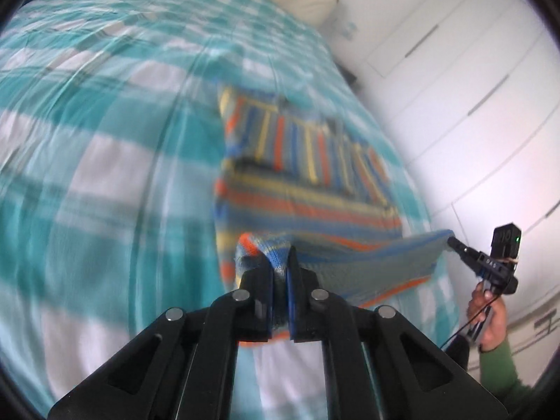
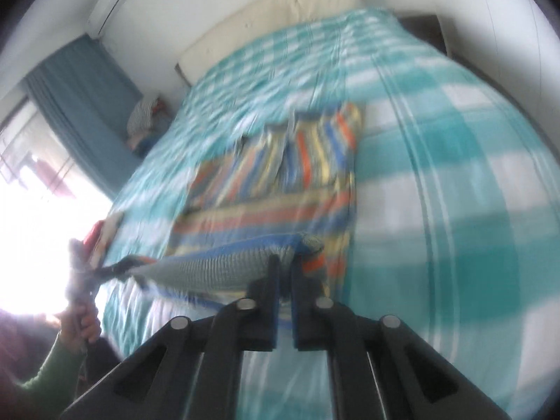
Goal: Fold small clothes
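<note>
— Where is the striped knit sweater [image 1: 308,175]?

— It lies on the teal checked bedspread [image 1: 105,161], its near hem lifted clear of the bed between the two tools.

— And the jaws?

— The left gripper [image 1: 280,262] is clamped on one hem corner; the right gripper [image 2: 285,269] pinches the other. Both views are blurred.

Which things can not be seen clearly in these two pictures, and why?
- Striped sweater: motion blur in both views; garment details unreadable.
- Hem corners: hidden inside left gripper and right gripper.
- Items beside the bed's edge: washed out by window glare, right wrist view.
</note>
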The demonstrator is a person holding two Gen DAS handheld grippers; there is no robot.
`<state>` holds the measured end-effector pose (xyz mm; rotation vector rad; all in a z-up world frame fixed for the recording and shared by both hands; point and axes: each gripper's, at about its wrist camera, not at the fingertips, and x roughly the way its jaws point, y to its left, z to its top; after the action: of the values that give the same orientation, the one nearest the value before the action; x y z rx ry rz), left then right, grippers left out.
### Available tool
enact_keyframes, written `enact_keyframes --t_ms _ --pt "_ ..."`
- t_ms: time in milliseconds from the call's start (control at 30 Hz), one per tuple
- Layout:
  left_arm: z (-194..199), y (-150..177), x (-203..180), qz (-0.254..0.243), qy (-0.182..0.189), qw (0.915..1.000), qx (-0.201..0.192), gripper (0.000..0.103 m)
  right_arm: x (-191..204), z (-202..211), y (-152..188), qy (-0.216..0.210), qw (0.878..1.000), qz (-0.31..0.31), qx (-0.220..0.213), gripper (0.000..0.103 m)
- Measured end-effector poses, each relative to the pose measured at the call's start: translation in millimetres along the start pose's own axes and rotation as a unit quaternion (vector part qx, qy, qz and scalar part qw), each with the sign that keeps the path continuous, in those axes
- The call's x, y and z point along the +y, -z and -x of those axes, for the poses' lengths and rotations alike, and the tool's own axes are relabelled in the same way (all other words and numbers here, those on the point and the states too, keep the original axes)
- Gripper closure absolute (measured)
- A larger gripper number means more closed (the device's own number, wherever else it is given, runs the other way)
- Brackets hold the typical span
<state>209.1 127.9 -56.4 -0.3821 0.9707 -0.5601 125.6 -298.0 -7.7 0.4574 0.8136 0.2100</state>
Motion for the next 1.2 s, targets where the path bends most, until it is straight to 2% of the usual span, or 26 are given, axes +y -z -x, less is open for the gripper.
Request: enact_keyframes --t_ms 133,333,400,433,467,500,567,633,700,800,900,933,967,1033,1067,1100,1133,1167,1200 --pt "-45 -71 14 0.031 0.002 0.9995 0.002 0.099 -12 -53 -58 0.017 1.000 -0.018 -0.007 0.098" --pt "-114 -146 27 0.047 -0.018 0.9986 0.018 0.099 -47 -122 -127 0.041 0.998 -0.046 -0.006 0.098" --pt "-139 -167 35 0.066 -0.036 0.9970 0.020 0.092 -59 -145 -146 0.030 0.998 -0.057 -0.014 0.098" --pt "-150 -178 44 0.090 -0.052 0.9944 0.014 0.087 -67 -159 -155 0.021 0.997 -0.070 -0.018 0.097" --pt "-154 -184 53 0.112 -0.061 0.9918 0.006 0.069 -74 -168 -161 0.021 0.996 -0.082 -0.026 0.094" --pt "-153 -187 61 0.135 -0.064 0.9888 -0.007 0.049 -80 -171 -166 0.026 0.995 -0.094 -0.037 0.093" --pt "-140 -184 75 0.159 -0.056 0.9851 -0.036 0.039 -84 -165 -168 0.018 0.993 -0.101 -0.054 0.089" --pt "-126 -175 79 0.145 -0.052 0.9876 -0.031 0.038 -79 -150 -165 0.020 0.995 -0.077 -0.058 0.086" --pt "-113 -162 76 0.117 -0.058 0.9914 -0.014 0.036 -71 -136 -157 0.032 0.998 -0.039 -0.044 0.082" --pt "-96 -125 64 0.065 -0.055 0.9960 0.028 0.028 -55 -121 -133 0.036 0.999 0.018 0.000 0.078" --pt "-93 -90 48 0.022 -0.054 0.9968 0.056 0.024 -40 -108 -97 0.027 0.997 0.059 0.050 0.063" --pt "-94 -79 42 0.009 -0.059 0.9962 0.063 0.024 -33 -104 -82 0.028 0.995 0.073 0.063 0.055" --pt "-97 -68 37 -0.005 -0.072 0.9949 0.071 0.024 -31 -104 -69 0.030 0.994 0.081 0.073 0.052" --pt "-104 -51 25 -0.036 -0.109 0.9908 0.072 0.029 -29 -109 -46 0.049 0.989 0.092 0.109 0.053" --pt "-104 -45 20 -0.054 -0.130 0.9879 0.066 0.038 -32 -114 -37 0.068 0.985 0.090 0.129 0.062" --pt "-105 -43 17 -0.066 -0.141 0.9858 0.064 0.064 -38 -119 -27 0.090 0.981 0.083 0.152 0.072" --pt "-107 -39 14 -0.071 -0.140 0.9850 0.072 0.083 -42 -119 -20 0.091 0.980 0.073 0.159 0.086" --pt "-107 -38 15 -0.063 -0.128 0.9863 0.083 0.096 -43 -116 -16 0.092 0.981 0.071 0.155 0.087" --pt "-104 -38 15 -0.058 -0.131 0.9861 0.084 0.096 -42 -113 -14 0.097 0.981 0.074 0.153 0.088"
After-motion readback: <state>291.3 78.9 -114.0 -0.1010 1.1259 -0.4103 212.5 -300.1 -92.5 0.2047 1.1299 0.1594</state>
